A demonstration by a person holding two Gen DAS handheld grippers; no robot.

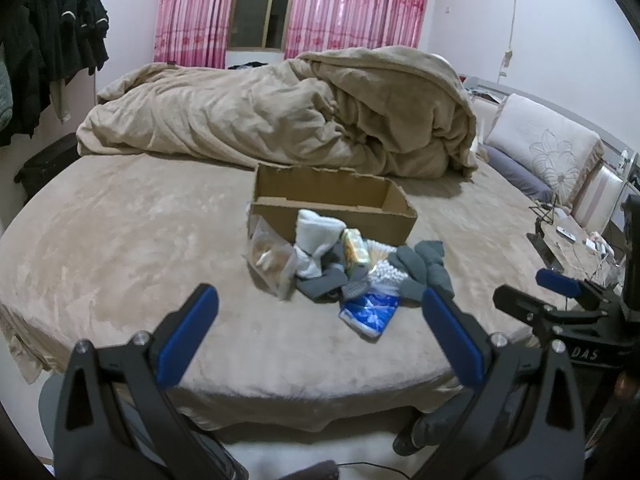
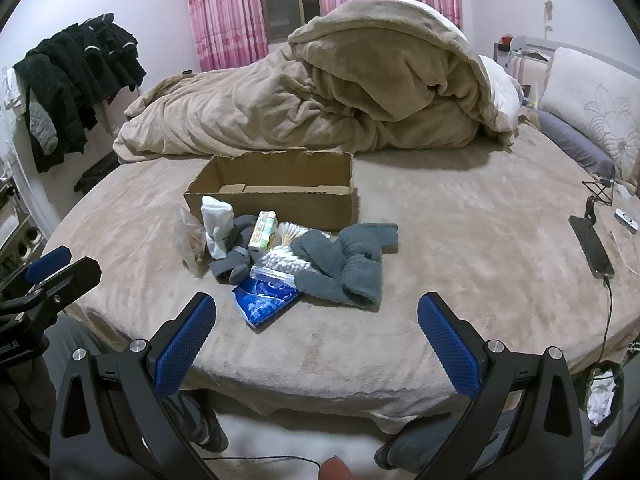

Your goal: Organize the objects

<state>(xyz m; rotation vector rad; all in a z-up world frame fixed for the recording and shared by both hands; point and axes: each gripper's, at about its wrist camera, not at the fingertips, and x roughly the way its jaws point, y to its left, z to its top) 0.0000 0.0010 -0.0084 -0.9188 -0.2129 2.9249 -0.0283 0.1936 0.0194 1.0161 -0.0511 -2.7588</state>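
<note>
While both claws hover short of the bed's near edge, spread wide and holding nothing, the pile of small items (image 2: 288,256) lies ahead of them, touching the open cardboard box (image 2: 276,196). The right gripper (image 2: 316,320) faces the grey socks (image 2: 344,264), whose long axis runs toward it; the left gripper (image 1: 320,312) sits nearer the clear bag (image 1: 272,260).

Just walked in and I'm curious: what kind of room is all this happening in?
Most likely a home bedroom. A large bed under a beige plush cover fills the view, with a crumpled tan duvet heaped on it, a white flower-embroidered pillow at its right side, and pink patterned curtains at the window behind.
</note>
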